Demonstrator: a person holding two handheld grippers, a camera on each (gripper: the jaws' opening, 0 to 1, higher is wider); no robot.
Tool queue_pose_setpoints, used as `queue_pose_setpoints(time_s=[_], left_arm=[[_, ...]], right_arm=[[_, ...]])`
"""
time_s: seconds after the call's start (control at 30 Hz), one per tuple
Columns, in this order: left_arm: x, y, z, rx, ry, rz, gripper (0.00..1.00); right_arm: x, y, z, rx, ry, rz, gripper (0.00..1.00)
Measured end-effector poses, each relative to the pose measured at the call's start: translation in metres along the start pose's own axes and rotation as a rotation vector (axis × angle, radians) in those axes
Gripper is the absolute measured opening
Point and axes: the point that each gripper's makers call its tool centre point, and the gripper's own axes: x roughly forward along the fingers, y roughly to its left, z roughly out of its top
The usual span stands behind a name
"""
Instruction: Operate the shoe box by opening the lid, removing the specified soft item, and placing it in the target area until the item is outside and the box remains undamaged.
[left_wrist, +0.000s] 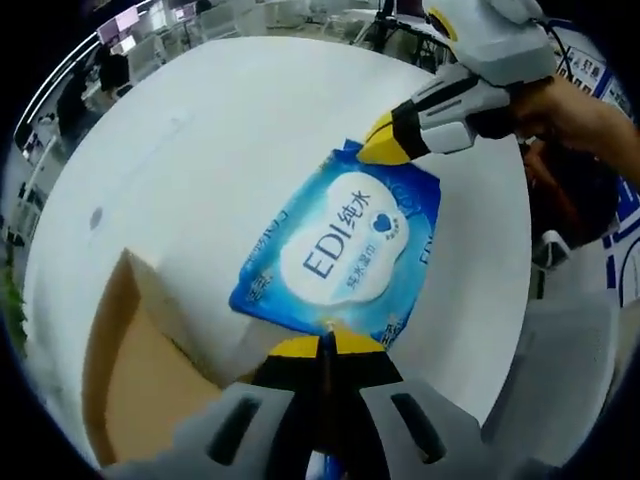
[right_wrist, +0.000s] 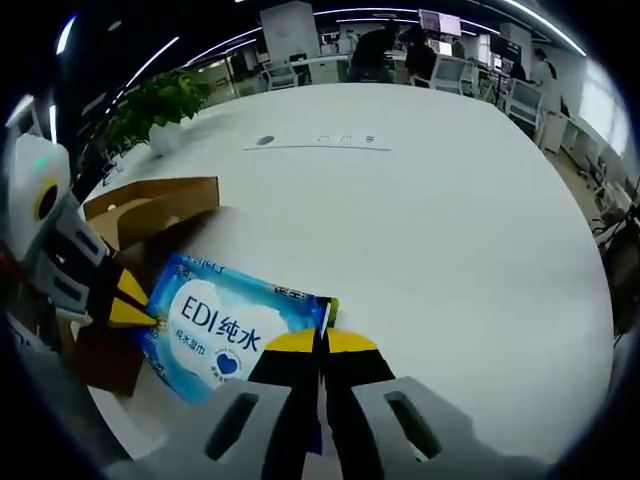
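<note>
The blue wet-wipe pack (left_wrist: 340, 245), soft and flat with a white label, hung in the air above the white table (left_wrist: 190, 170), stretched between the two grippers and touching neither the table nor the box. The left gripper (left_wrist: 327, 343) had its yellow-tipped jaws clamped together on the pack's near edge; in the right gripper view it (right_wrist: 135, 312) came in from the left, pinching the far end of the pack (right_wrist: 225, 325). The right gripper (right_wrist: 322, 340) was likewise clenched on the opposite corner, seen in the left gripper view (left_wrist: 385, 150) gripping the pack's upper edge with a person's hand (left_wrist: 575, 105) behind it.

The cardboard shoe box (left_wrist: 135, 370) sat open just beside and below the pack, its brown flaps (right_wrist: 150, 205) standing up and looking intact.

By my reading the lid was open and the item was out of the box, so the step in hand was the carry to the target area. The next move would call for swinging the pack clear of the box over bare table (right_wrist: 420, 200), lowering it flat, then opening both sets of jaws without dragging it or knocking the box
</note>
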Motion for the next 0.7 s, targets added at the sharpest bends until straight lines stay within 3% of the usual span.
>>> queue_pose_setpoints(time_s=[0.7], left_arm=[[-0.0017,0.0013,0.0001,0.013,-0.031,0.012,0.01]], right_arm=[[0.0016,-0.0045,-0.0025,0.031,0.000,-0.020,0.01]])
